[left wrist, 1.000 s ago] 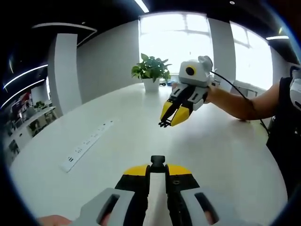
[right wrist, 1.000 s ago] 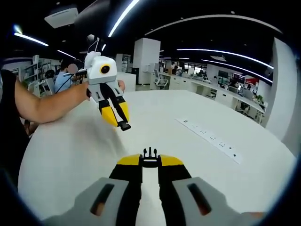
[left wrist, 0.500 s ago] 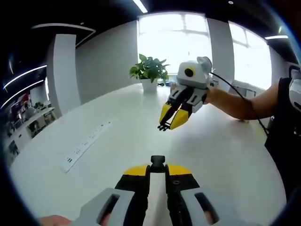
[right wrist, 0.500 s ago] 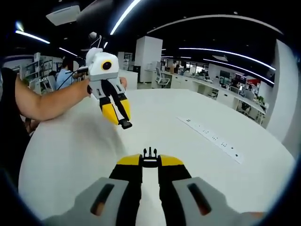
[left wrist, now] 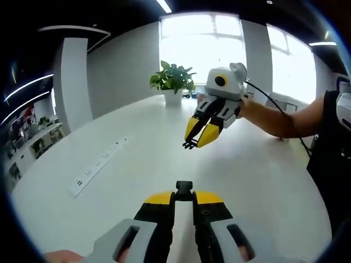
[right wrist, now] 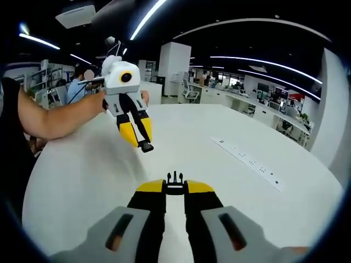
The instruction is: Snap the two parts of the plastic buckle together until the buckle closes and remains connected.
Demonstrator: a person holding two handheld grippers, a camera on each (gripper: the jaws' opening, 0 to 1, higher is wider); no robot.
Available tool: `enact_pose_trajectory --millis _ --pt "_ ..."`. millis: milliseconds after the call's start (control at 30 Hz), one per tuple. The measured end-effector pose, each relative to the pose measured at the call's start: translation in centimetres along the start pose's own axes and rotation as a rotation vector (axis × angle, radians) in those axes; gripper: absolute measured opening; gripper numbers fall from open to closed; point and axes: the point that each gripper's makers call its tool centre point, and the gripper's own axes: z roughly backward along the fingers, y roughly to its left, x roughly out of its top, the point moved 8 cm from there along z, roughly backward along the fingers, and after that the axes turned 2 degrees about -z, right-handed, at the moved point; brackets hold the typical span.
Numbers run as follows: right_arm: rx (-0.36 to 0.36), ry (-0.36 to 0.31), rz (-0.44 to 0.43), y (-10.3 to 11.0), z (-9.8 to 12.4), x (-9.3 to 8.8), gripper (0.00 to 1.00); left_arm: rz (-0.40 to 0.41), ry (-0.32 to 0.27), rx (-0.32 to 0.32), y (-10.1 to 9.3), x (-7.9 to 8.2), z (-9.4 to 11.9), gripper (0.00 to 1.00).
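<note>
I see a broad white table (left wrist: 137, 148), glossy and rounded at its edges, a long white power strip (left wrist: 98, 166) lying flat on it, a potted green plant (left wrist: 172, 82) standing at its far edge

open-plan office: desk rows (right wrist: 258, 112), ceiling light strips (right wrist: 263, 60).

Socket half (left wrist: 184, 189): its rear is hidden between the left gripper's (left wrist: 184, 198) closed jaws.
Pronged half (right wrist: 175, 184): base hidden inside the right gripper (right wrist: 175, 189); 3 prongs protrude.
</note>
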Motion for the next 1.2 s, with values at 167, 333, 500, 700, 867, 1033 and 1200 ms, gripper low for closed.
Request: enact_pose_trajectory --millis 167,333,500,700,867,1033,1200 --pt "-0.002 0.003 -0.001 0.2 0.1 -0.1 0.12 -0.004 -0.001 0.001 -0.2 0.2 0.0 0.11" --pt "-0.004 0.002 -0.001 0.3 0.4 -0.2 0.12 -0.009 0.002 -0.001 -0.4 0.2 0.0 0.11" --pt "-0.007 0.005 0.003 0.6 0.6 -0.2 0.12 -0.011 0.003 0.0 -0.6 0.1 0.1 0.11" --pt "-0.005 -0.01 0.003 1.1 0.7 -0.1 0.12 -0.018 -0.03 -0.006 -1.2 0.2 0.3 0.11" --pt "-0.003 -0.02 0.005 1.5 0.8 0.1 0.12 -0.028 -0.006 0.014 -1.5 0.0 0.7 0.11" --pt "-0.011 -0.022 0.011 1.8 1.1 0.2 0.12 -0.023 -0.006 0.015 -2.0 -0.2 1.2 0.11" --pt "-0.014 -0.024 0.006 2.3 1.4 0.3 0.12 -0.021 -0.015 0.038 -2.6 -0.3 1.6 0.11"
